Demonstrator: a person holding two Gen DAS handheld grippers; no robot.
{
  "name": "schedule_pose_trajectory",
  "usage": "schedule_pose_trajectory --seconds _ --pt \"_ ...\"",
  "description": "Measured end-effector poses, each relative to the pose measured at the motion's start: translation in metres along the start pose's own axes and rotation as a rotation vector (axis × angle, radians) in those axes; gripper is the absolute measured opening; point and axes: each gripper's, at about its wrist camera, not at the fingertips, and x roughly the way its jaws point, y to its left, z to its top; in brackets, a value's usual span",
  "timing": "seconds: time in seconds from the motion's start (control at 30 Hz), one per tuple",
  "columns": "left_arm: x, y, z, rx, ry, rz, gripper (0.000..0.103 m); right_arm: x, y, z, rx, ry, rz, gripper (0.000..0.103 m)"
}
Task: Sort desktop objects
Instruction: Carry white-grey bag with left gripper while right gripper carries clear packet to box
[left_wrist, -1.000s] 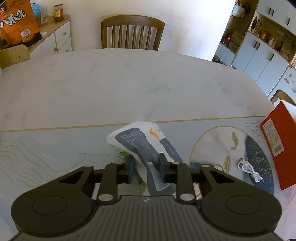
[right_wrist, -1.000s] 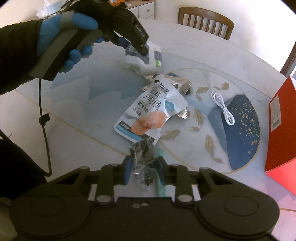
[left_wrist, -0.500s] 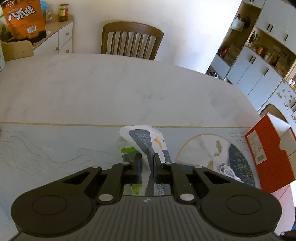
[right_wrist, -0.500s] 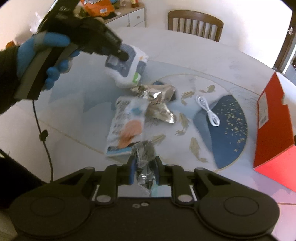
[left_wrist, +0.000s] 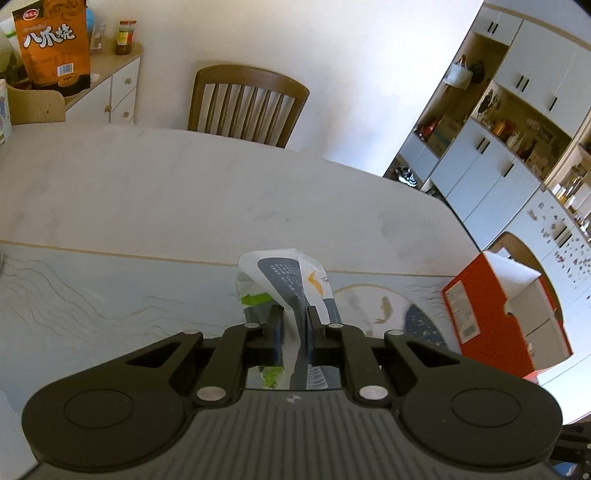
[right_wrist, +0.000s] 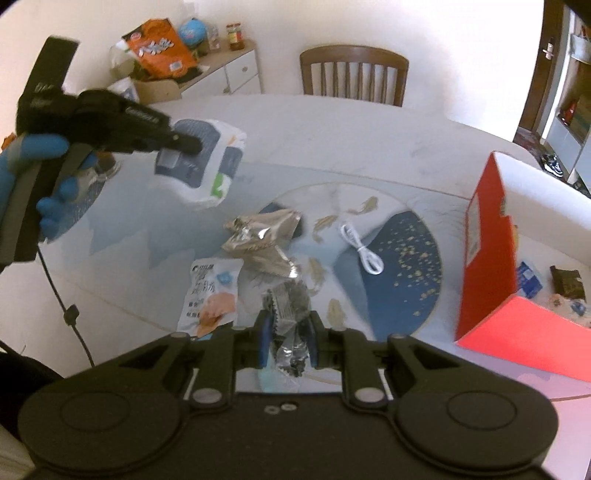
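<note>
Already pinched: left gripper (left_wrist: 295, 325) on pouch (left_wrist: 286, 275), right gripper (right_wrist: 287, 338) on wrapper (right_wrist: 290, 306); thin film between jaws risked slipping.

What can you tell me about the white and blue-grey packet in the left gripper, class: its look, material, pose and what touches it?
The packet is a soft, crinkled plastic pouch, white with blue-grey panels, a small orange mark, green patches and a barcode near its lower end. The left gripper pinches it between shut jaws near one end, so most of it sticks out beyond the fingertips, bent and puffed. In the right wrist view it hangs in the air above the table, and nothing but the jaws touches it.
</note>
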Motion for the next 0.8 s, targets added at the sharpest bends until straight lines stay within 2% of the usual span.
schedule_pose_trajectory --seconds 0.37,0.8 --pt "-0.024 -0.032 -0.012 -0.001 0.003 -0.047 0.011 -0.028 -0.034 0.002 0.048 -0.049 -0.028 0.019" --pt "-0.037 -0.092 -0.022 0.024 0.012 -0.104 0.011 -0.062 -0.090 0.014 0.093 -0.112 -0.046 0.019"
